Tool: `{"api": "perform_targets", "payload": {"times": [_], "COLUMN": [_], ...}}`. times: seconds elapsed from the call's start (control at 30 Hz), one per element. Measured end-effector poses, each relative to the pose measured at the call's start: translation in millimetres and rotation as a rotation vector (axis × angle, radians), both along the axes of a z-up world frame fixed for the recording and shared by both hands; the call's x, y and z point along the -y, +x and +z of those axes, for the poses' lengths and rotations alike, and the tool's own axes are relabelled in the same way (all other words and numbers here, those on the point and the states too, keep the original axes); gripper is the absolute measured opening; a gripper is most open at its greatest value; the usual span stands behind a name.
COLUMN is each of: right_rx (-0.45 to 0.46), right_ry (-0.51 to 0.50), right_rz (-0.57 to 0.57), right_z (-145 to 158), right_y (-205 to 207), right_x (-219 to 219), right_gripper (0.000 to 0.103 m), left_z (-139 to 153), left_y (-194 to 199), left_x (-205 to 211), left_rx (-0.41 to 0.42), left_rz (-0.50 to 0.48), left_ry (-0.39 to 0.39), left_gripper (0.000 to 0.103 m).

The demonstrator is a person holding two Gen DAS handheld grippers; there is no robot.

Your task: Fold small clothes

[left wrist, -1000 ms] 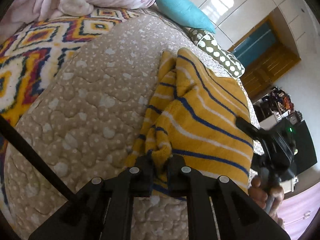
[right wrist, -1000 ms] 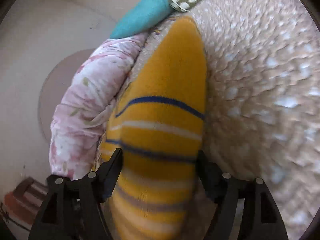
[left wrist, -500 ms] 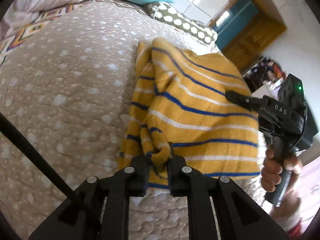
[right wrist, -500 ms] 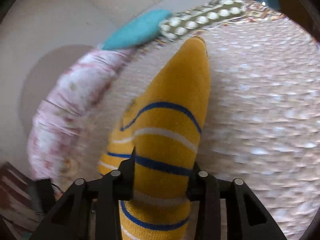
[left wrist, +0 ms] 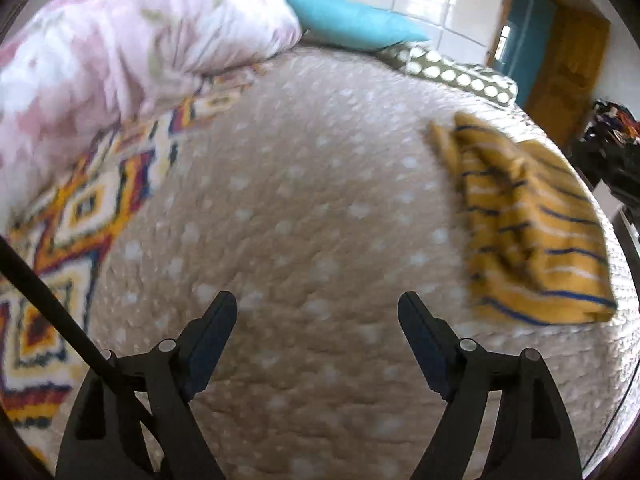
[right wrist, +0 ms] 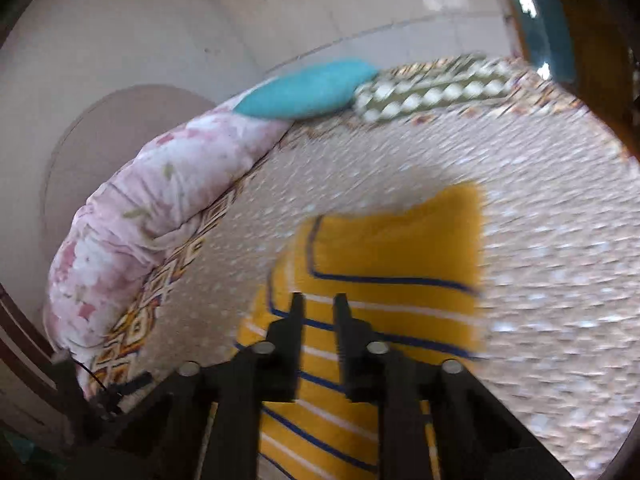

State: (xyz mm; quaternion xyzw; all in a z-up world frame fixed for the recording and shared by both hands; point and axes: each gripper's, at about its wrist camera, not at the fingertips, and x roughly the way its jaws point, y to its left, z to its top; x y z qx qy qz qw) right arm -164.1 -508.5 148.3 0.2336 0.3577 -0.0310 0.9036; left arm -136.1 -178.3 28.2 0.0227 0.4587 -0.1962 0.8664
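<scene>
Off to the right of the left gripper (left wrist: 316,312), apart from it, the yellow striped garment (left wrist: 532,236) lies folded on the quilted bedspread (left wrist: 304,184), its long axis running near to far. That gripper's jaws have just sprung wide with nothing between them. Directly over the cloth, the right gripper (right wrist: 319,304) is nearer; its jaws have just closed almost together, and they look empty.

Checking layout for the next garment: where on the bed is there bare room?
Bare quilt spans the middle, between the patterned blanket and the yellow striped garment. The head end is crowded: floral duvet, teal pillow, dotted pillow.
</scene>
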Motion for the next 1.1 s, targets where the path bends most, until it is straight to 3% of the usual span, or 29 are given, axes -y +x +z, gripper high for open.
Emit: {"api": "perform_targets", "payload": {"times": [0.1, 0.23, 0.27, 0.33, 0.43, 0.57, 0.7, 0.83, 0.93, 1.0, 1.1], "right_rx": [-0.01, -0.055, -0.066, -0.084, -0.124, -0.118, -0.014, 0.069, 0.003, -0.074, -0.018], "right_ry": [0.099, 0.35, 0.372, 0.343, 0.401, 0.272, 0.252, 0.194, 0.278, 0.324, 0.336], "right_rz": [-0.02, 0.05, 0.086, 0.158, 0.243, 0.264, 0.233, 0.059, -0.031, 0.004, 0.025], "right_z": [-25.5, -75.9, -83.4, -88.9, -103.9, -99.1, -56.2, -28.8, -57.2, -91.8, -111.4], "right_y": [42.3, 75.6, 78.4, 74.4, 48.3, -1.2, -55.8, -88.4, -97.7, -109.9, -138.4], "right_x": [-9.1, -23.1, -34.8, -61.9, -93.4, -115.3, -93.6, -35.2, -1.2, -7.3, -22.2], "right_gripper": [0.012, 0.012, 0.012, 0.012, 0.009, 0.009, 0.012, 0.012, 0.015, 0.011, 0.01], "left_z": [-5.2, -7.5, -7.7, -10.5, -11.6, -11.9, -13.1, -15.0, -14.9, -15.1, -15.8], "left_y": [2.1, 2.4, 1.1, 3.2, 3.5, 3.3, 1.9, 0.8, 0.4, 0.8, 0.9], "left_x": [-8.7, -7.9, -5.0, 2.5, 4.1, 5.1, 8.8, 15.8, 15.4, 15.9, 19.5], "left_rx": [-0.012, -0.019, -0.019, -0.019, -0.018, -0.018, -0.008, 0.001, 0.0, 0.0, 0.0], "left_rz": [-0.025, -0.042, -0.047, -0.059, -0.064, -0.064, -0.066, -0.068, -0.068, -0.068, -0.069], "left_ry": [-0.073, -0.069, -0.06, -0.04, -0.024, -0.023, 0.011, 0.065, 0.065, 0.071, 0.096], "left_gripper": [0.093, 0.098, 0.099, 0.102, 0.102, 0.102, 0.102, 0.103, 0.103, 0.103, 0.103]}}
